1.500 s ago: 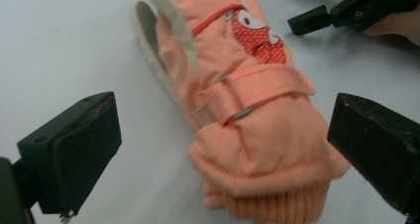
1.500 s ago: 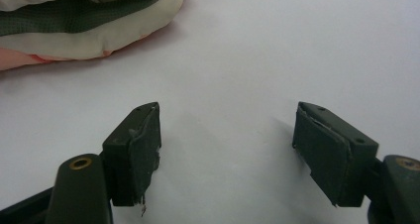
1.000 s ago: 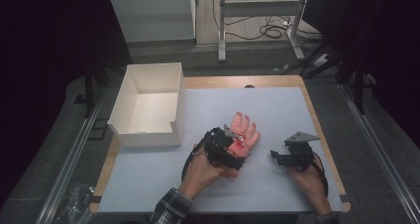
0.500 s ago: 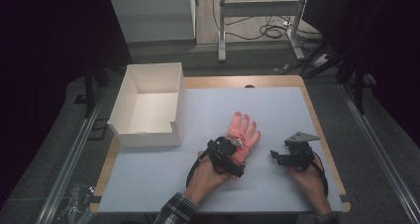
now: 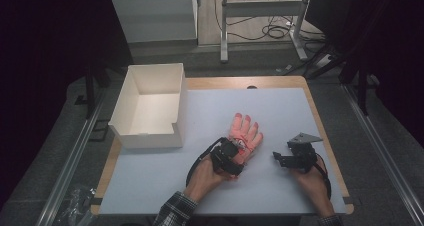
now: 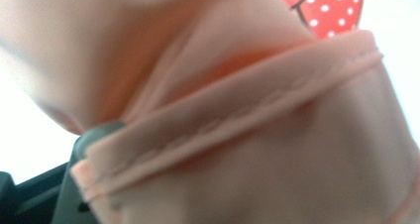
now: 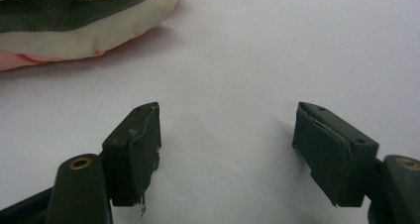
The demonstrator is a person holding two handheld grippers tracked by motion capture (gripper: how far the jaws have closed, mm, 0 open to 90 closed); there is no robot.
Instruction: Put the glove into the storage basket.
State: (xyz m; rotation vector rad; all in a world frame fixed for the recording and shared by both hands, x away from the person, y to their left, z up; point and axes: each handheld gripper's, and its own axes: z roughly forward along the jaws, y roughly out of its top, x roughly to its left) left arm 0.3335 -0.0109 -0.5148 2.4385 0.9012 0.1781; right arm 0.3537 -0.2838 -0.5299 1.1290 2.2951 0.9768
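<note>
A pink glove [image 5: 245, 132] lies flat on the white table top [image 5: 280, 111], fingers pointing away from me. My left gripper [image 5: 237, 149] is at the glove's cuff. In the left gripper view the pink cuff hem [image 6: 247, 135] fills the frame, and a red dotted patch [image 6: 332, 8] shows at the top. The hem lies over one grey fingertip [image 6: 96, 135], which stands far out to the side; the other jaw is hidden. My right gripper [image 5: 278, 159] rests to the right of the glove, open with nothing between its jaws [image 7: 228, 135]. Cream and dark-green fabric [image 7: 79, 21] lies ahead of it.
An open white cardboard box [image 5: 150, 136] stands at the table's left side, nothing inside it. The table's wooden edge [image 5: 327, 151] runs close to the right of my right hand. Cables and table legs lie on the floor beyond.
My left gripper has slid back from over the glove's palm to its cuff. The glove and the right gripper have stayed where they were.
</note>
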